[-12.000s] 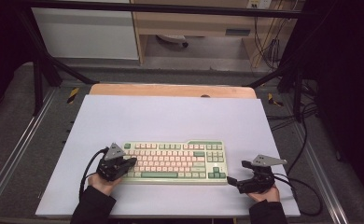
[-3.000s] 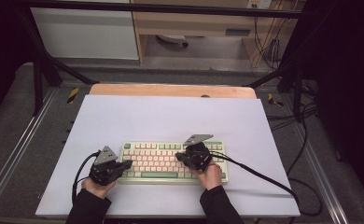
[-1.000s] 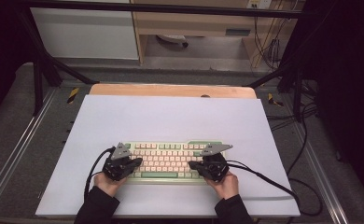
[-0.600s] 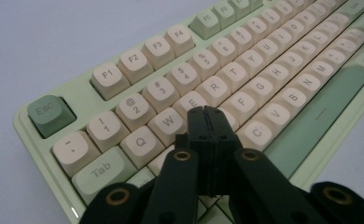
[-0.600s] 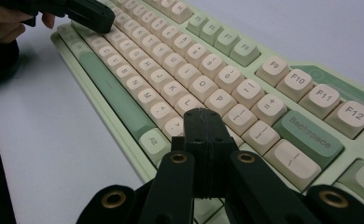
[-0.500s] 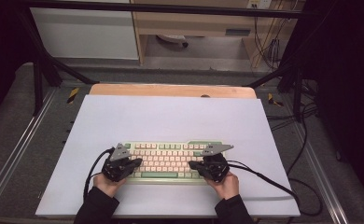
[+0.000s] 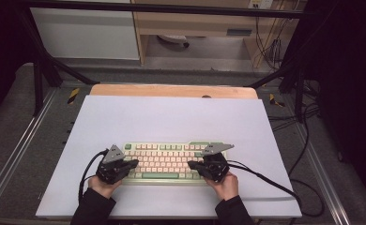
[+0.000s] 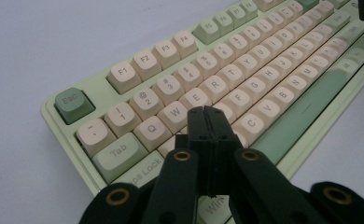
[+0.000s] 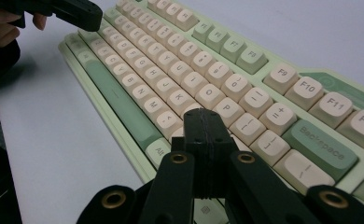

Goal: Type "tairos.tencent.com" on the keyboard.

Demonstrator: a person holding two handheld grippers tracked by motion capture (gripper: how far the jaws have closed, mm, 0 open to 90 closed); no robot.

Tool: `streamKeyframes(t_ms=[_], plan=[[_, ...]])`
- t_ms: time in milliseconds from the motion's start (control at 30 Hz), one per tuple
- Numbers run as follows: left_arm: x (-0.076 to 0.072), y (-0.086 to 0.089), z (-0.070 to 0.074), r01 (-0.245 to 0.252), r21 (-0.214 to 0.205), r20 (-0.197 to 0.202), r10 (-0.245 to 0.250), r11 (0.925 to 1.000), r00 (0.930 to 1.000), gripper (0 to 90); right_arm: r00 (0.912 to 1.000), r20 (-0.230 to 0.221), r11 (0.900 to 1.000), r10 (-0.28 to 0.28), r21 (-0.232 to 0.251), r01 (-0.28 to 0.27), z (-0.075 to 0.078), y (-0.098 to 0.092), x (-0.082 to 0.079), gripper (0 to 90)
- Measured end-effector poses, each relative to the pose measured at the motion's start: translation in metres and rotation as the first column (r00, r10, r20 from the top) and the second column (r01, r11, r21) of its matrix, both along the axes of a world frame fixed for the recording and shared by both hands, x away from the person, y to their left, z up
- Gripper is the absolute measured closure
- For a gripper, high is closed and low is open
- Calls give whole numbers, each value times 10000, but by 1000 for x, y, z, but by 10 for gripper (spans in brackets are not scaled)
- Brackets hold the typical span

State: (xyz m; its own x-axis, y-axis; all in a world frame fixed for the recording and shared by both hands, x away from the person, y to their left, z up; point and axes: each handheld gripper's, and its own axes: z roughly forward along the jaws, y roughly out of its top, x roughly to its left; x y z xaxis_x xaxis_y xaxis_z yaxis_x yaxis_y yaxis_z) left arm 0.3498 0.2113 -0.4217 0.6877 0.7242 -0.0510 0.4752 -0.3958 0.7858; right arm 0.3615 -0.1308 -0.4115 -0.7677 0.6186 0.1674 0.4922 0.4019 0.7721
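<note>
Both grippers unmoved (fingers closed) over matte, sculpted-keycap keyboard (image 7: 164, 161).

This looks like a lab or test rig set up for recording rather than a home. A plain white board (image 7: 171, 117) lies on a light wooden tabletop (image 7: 171, 90) in the middle of the frame, boxed in by black metal frame bars (image 7: 40, 65) at upper left and right. Loose black cables (image 7: 270, 47) hang at upper right, grey carpet (image 7: 12, 122) covers the floor, and a bare wooden cabinet (image 7: 195, 23) stands at top centre.
</note>
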Motion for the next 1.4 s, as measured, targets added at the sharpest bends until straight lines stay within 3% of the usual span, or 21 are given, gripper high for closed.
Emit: streamKeyframes(t_ms=[433,1400], plan=[[-1,2,-1,26,-92,-86,-27,10000,10000,900,9993,-283,9997,226,-66,-228,-13,12,1,900],[-1,2,-2,22,-69,-104,-23,10000,9999,900,9991,-163,9981,398,-453,-405,-21,25,4,900]])
